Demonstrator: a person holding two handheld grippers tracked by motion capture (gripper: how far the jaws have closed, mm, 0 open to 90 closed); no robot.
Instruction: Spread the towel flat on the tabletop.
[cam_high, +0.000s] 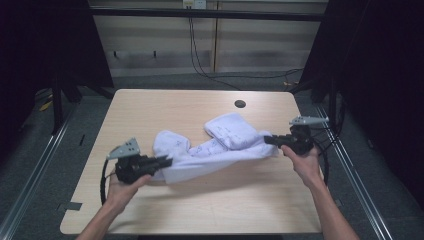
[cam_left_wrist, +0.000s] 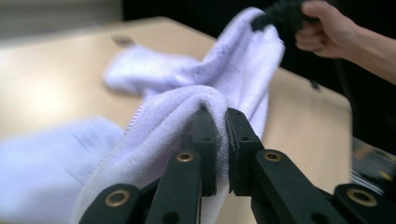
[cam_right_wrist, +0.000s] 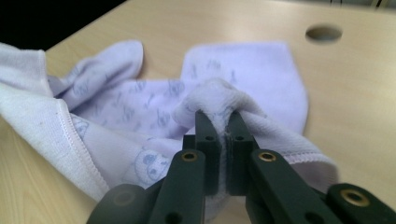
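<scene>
Pinched between the nearly closed black jaws of the left gripper is a fold of the white printed towel. Another fold is clamped in the right gripper, whose jaws are likewise almost together. At frame centre in the high view, the towel is stretched between both grippers, partly bunched on the wooden table, below its round cable hole.

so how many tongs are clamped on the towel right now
2. The left tongs pinch the towel at its near-left end; the right tongs pinch its far-right end, near the table edge.
</scene>
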